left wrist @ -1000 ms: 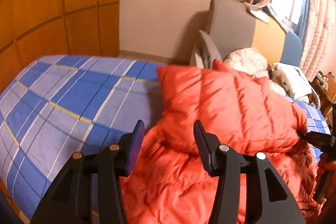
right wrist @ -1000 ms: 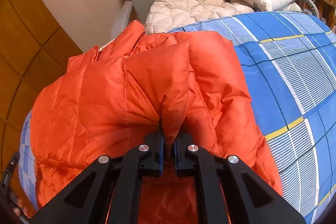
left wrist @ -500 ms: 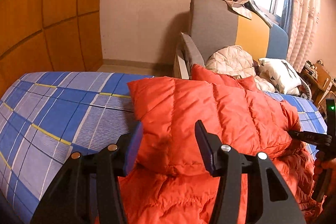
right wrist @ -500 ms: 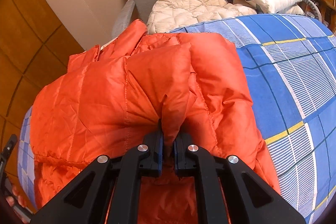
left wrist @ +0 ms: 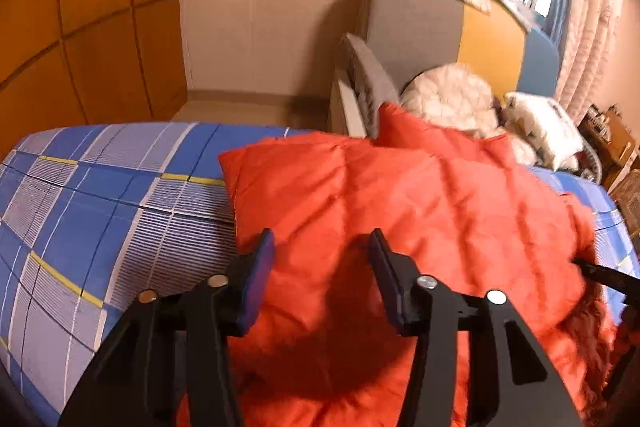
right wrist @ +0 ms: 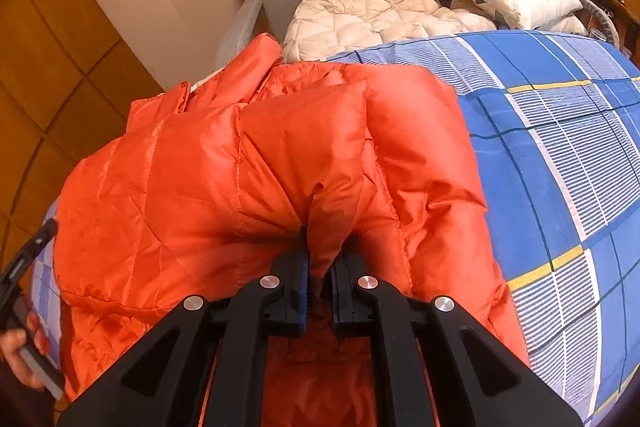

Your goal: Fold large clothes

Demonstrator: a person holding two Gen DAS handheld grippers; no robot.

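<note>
Left wrist view
Left gripper (left wrist: 320, 247): jaws stand apart and are closing; the orange puffer jacket (left wrist: 420, 219) fills the gap between them, and the pads do not visibly press it.
Jacket place: it lies folded over on the blue checked bedsheet (left wrist: 100, 211), its near left corner just beyond the left finger (left wrist: 256, 279).
Jacket edges: the left edge runs from that corner up to a far corner by the yellow stripe; a red flap sticks up at the far side.
Right gripper (left wrist: 608, 277): only a black tip shows at the right edge, against the jacket's right side.
Open room: bare sheet spreads wide to the left and near left; a strip of floor and the wall lie beyond it.
Far side: grey, yellow and blue headboard (left wrist: 424, 23), a cream quilted garment (left wrist: 452, 99) and a white pillow (left wrist: 544, 127) crowd the far right.

Right wrist view
Right gripper (right wrist: 320, 259): jaws pressed nearly together, pinching a raised fold of the orange jacket (right wrist: 240, 167).
Jacket place: it covers the left and middle of the bed, puffed up ahead of the fingers.
Jacket edges: its right edge falls along the bedsheet (right wrist: 560, 147); its far edge touches the cream garment (right wrist: 368, 7).
Open room: bare sheet lies to the right, near and far.
Left edge: a hand (right wrist: 22, 351) holds the black left gripper (right wrist: 28, 255) beside the jacket's left side.
</note>
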